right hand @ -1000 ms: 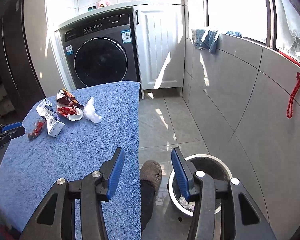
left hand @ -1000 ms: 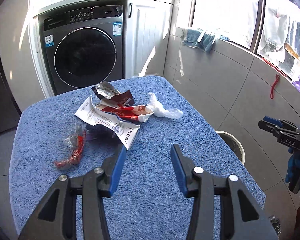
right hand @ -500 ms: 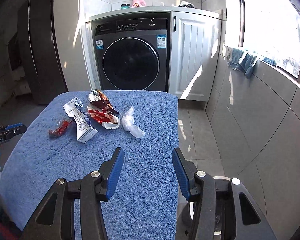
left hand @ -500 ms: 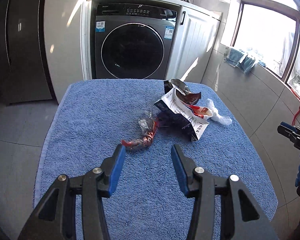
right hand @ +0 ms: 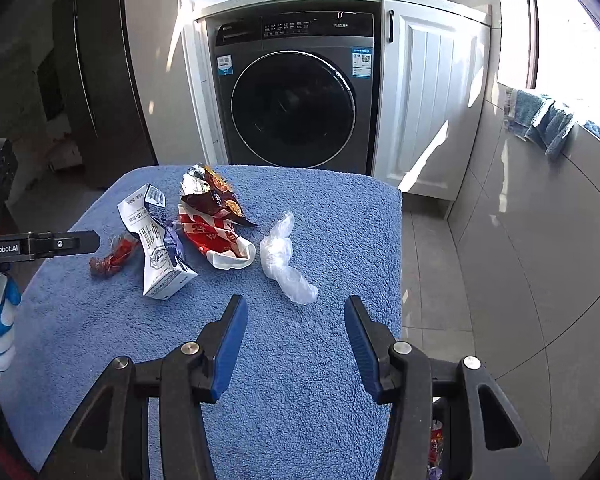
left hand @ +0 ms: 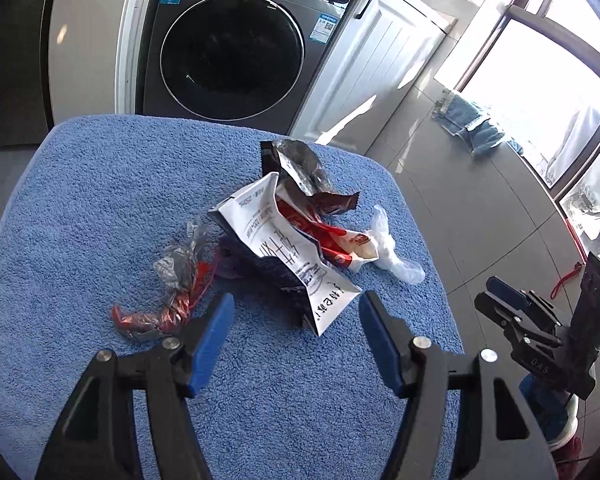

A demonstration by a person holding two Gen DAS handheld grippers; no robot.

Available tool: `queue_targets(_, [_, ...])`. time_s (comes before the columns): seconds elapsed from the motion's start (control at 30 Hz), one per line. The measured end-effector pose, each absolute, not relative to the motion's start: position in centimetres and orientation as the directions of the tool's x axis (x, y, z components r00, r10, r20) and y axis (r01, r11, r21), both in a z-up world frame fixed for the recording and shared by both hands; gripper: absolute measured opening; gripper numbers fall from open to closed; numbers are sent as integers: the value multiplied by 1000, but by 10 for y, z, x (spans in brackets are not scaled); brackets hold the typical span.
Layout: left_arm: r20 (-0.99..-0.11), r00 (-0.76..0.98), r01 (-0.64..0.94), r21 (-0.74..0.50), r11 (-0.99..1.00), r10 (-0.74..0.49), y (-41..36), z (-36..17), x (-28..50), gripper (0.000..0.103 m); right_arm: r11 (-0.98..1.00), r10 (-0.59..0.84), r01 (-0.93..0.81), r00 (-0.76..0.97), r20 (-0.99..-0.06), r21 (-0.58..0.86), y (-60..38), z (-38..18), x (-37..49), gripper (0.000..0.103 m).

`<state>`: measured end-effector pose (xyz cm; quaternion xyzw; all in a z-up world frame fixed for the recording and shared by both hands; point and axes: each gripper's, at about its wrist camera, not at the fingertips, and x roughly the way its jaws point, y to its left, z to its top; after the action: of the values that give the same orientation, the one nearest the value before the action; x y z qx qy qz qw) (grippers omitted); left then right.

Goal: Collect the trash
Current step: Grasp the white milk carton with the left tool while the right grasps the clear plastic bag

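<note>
**Two open grippers poised over a pile of wrappers on a blue towel**

The left gripper [left hand: 296,316] hung with its blue-padded jaws wide apart and empty, the near corner of a crushed white milk carton [left hand: 288,256] lying just ahead at 12 o'clock, its long axis running away toward 11 o'clock. A twisted red-and-clear plastic wrapper [left hand: 168,300] sat close at 10 o'clock. The right gripper [right hand: 296,328], equally agape and touching nothing, faced a crumpled clear plastic bag [right hand: 284,256] at 12 o'clock, the nearer piece for that hand. Farther back on the blue terry towel [right hand: 320,360] lay a red-and-white packet [right hand: 216,240], a dark foil snack bag [right hand: 208,196], and beyond them a grey front-loading washing machine [right hand: 296,104].
</note>
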<state>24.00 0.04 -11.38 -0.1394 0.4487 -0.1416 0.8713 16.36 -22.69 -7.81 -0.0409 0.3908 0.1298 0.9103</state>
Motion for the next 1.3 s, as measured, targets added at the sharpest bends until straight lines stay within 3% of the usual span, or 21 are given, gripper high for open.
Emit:
queue_targets(0.37, [-796,514,-95,-423,901,-320,-8,-149,306,63,928,281,-368,582,-763,61,-214,-113,234,48])
queue_targets(0.67, [-782,501,-138,-495,858,-371,-8,-159,321,57,911,282,-408,515,-809,58,-202,-148,257,48])
queue_targets(0.7, [-778,502,-138,-503,853,-377,-8,-158,320,57,909,285,-412,512,-810,60,-201,-149,257,45])
queue_targets(0.83, [-757,514,-132,-535,835,-404,0,-157,311,50,901,301,-429,503,-810,69,-197,-152,252,19])
queue_targets(1.3, [-687,556,-26,-576,817,-468,19,-127,248,44,925,307,-365,549,-777,108,-211,-125,178,15])
